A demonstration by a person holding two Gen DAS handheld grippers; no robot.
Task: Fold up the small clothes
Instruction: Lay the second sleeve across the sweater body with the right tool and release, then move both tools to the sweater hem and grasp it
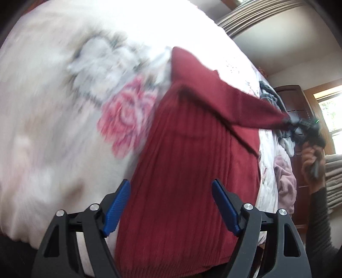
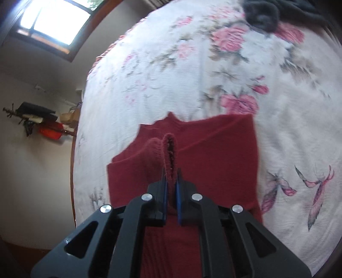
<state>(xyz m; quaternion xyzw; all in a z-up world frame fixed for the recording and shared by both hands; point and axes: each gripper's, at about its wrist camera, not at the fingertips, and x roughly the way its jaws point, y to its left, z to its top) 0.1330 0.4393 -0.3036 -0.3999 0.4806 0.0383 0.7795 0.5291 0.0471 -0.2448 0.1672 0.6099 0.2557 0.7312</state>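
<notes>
So your dark red ribbed knit sweater (image 1: 188, 175) is lying flat on the white bedspread with pink roses and butterflies (image 2: 245, 70), spread over the bed. Your right tool (image 2: 171, 188) has its blue pads (image 2: 178, 198) clamped tight on the sweater's cuff (image 2: 170, 154), and in the left wrist view you can see that sleeve (image 1: 230, 100) stretched out toward 3 o'clock, lifted off the body of the sweater, with your hand (image 1: 313, 158) around the handle. Your left tool (image 1: 171, 205) is wide open, holding nothing, hovering over the lower body of the sweater with one pad on either side of the ribbing. At about 1 o'clock in the right wrist view there's a heap of dark grey fuzzy clothing (image 2: 263, 15) further up the bed, well apart from the sweater. The left view is pretty motion-blurred.
</notes>
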